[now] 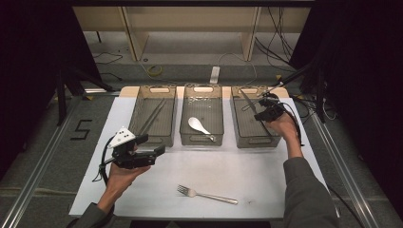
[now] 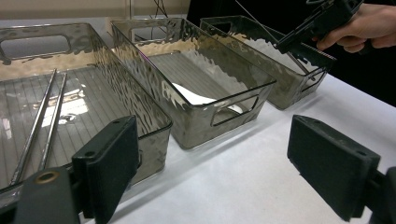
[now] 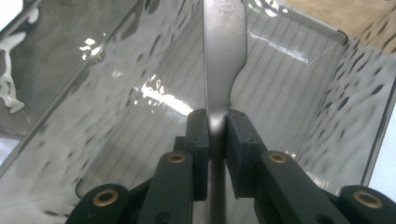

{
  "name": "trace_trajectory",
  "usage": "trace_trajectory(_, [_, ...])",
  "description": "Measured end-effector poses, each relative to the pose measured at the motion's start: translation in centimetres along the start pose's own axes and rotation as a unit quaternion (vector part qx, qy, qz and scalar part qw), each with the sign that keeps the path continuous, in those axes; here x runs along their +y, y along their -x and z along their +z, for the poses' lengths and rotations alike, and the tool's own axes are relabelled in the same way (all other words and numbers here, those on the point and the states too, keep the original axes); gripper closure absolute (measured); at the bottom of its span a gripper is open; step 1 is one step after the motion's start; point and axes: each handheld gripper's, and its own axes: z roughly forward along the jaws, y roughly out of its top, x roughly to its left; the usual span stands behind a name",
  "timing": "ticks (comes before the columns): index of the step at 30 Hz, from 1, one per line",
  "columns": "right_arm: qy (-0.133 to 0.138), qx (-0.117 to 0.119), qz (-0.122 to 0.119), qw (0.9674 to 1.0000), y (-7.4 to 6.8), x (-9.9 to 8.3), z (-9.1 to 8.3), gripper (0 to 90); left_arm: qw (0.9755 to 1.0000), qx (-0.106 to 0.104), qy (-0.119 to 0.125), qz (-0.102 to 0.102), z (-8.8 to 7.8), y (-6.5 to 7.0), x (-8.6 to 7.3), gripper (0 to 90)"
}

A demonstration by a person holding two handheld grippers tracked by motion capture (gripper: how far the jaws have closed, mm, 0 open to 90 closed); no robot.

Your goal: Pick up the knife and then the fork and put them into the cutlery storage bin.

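While the left gripper point(image 1: 159, 149) is idling wide open above the table point(image 1: 266, 166), the right gripper point(image 3: 217, 126) is clamping a knife point(image 3: 224, 46), blade pointing into the right-hand bin point(image 1: 241, 128).

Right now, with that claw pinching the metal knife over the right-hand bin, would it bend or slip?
The knife looks like stiff flat metal, so it probably won't droop. Its polished surface seems slippery, and the right claw pinches only its narrow neck, so it might pivot or slide. If dropped into the bin, it would likely clatter rather than break.
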Motion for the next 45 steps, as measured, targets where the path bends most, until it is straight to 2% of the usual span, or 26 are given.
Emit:
trace_trajectory(4, [-0.016, -0.02, 0.012, 0.9996, 0.2, -0.1, 0.4, 79.0, 1.0, 0.0, 0.0, 0.001, 0.0, 0.0, 0.0, 16.3])
trace_trajectory(5, [-0.02, -0.019, 0.013, 0.9995, 0.3, -0.2, 0.4, 76.3, 1.0, 0.0, 0.0, 0.0, 0.0, 0.0, 0.0, 16.3])
trace_trajectory(6, [-0.014, -0.017, 0.019, 0.9996, 0.3, -0.2, 0.3, 72.0, 1.0, 0.0, 0.0, 0.0, 0.0, 0.0, 0.0, 16.3])
trace_trajectory(8, [0.005, -0.024, 0.029, 0.9993, 0.5, 0.0, -0.3, 69.8, 1.0, 0.0, 0.0, -0.001, 0.0, 0.0, 0.0, 16.3])
trace_trajectory(12, [0.03, -0.018, 0.024, 0.9991, 0.1, 0.3, -1.7, 61.6, 1.0, 0.0, -0.001, 0.001, 0.0, 0.0, 0.0, 16.3])
trace_trajectory(14, [0.036, -0.022, 0.009, 0.9991, -0.5, 0.4, -2.3, 60.0, 1.0, 0.0, 0.0, 0.0, 0.0, 0.0, 0.0, 16.3])
trace_trajectory(21, [0.061, 0.013, -0.024, 0.9978, -3.0, 0.2, -4.4, 43.1, 1.0, 0.0, 0.0, 0.001, 0.0, 0.0, 0.0, 16.3])
trace_trajectory(26, [0.081, 0.044, -0.046, 0.9946, -5.8, -0.2, -6.2, 36.7, 1.0, 0.0, 0.001, 0.0, 0.0, 0.0, 0.0, 16.3])
trace_trajectory(28, [0.087, 0.058, -0.067, 0.9922, -7.3, -0.5, -6.8, 35.1, 1.0, 0.0, 0.0, 0.0, 0.0, 0.0, 0.0, 16.3])
trace_trajectory(34, [0.089, 0.084, -0.098, 0.9876, -10.3, -1.2, -7.6, 33.8, 1.0, -0.001, 0.001, 0.001, 0.0, 0.0, 0.0, 16.2])
trace_trajectory(45, [0.091, 0.102, -0.109, 0.9846, -12.2, -2.3, -7.4, 33.1, 1.0, -0.002, 0.002, 0.0, 0.0, 0.0, 0.0, 16.2])
